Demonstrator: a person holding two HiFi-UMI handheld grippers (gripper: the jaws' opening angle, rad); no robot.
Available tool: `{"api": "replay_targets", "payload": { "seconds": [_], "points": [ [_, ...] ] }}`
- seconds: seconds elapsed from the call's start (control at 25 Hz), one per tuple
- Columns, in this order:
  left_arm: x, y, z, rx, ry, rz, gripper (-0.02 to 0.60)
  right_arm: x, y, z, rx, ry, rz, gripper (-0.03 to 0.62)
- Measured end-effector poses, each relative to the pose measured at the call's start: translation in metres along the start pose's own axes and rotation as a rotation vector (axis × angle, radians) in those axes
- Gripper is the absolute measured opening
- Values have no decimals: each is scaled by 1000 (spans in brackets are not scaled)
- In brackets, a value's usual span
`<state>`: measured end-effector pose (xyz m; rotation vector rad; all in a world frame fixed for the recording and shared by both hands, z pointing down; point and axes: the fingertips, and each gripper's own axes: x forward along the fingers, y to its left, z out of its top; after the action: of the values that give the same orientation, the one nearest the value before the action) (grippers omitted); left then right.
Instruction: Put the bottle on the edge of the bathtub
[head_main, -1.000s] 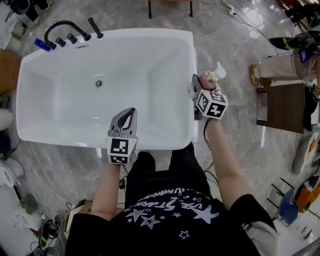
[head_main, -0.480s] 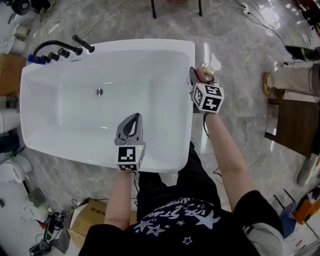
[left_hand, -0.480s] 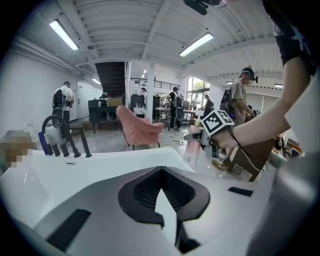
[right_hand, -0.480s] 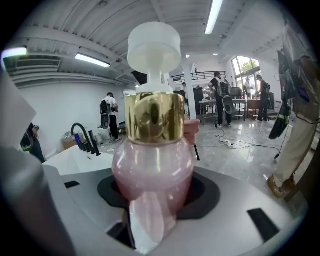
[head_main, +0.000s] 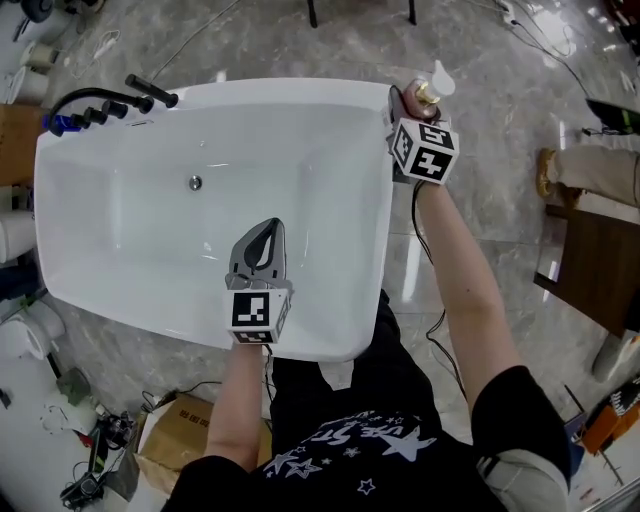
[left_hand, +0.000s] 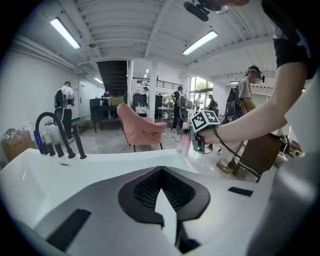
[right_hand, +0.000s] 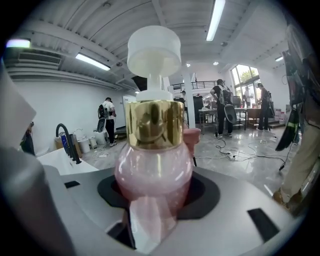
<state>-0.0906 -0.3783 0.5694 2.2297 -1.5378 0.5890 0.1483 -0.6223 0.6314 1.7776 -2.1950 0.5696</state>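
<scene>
Bottle (head_main: 433, 90) carried along the bathtub (head_main: 300, 86) rim, right tongs (head_main: 402, 103) clamping it; left tongs (head_main: 268, 228) together.

R claw (head_main: 403, 102) w/ bottle (head_main: 432, 90), tub (head_main: 300, 88) corner

Head view: bottle (head_main: 433, 90) body hidden behind right gripper (head_main: 403, 100); only its top shows. Contact with bathtub (head_main: 372, 260) rim cannot be told. Right gripper view: bottle base lost between the jaws.
</scene>
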Motion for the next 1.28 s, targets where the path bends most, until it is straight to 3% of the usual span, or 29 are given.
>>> {"api": "replay_targets", "payload": {
  "seconds": [0.32, 0.84, 1.12, 1.28],
  "points": [
    [17, 4, -1, -22, -2, 2, 15, 46, -5, 13, -26, -36, -9, 219],
    [24, -6, -16, -41, 15, -37, 15, 67, 12, 23, -82, -67, -13, 222],
    [17, -2, -17, -42, 11, -18, 15, 66, 12, 21, -81, -19, -6, 224],
    [10, -1, -19, -47, 5, -10, 15, 57, 15, 19, -77, 16, -14, 264]
  ]
}}
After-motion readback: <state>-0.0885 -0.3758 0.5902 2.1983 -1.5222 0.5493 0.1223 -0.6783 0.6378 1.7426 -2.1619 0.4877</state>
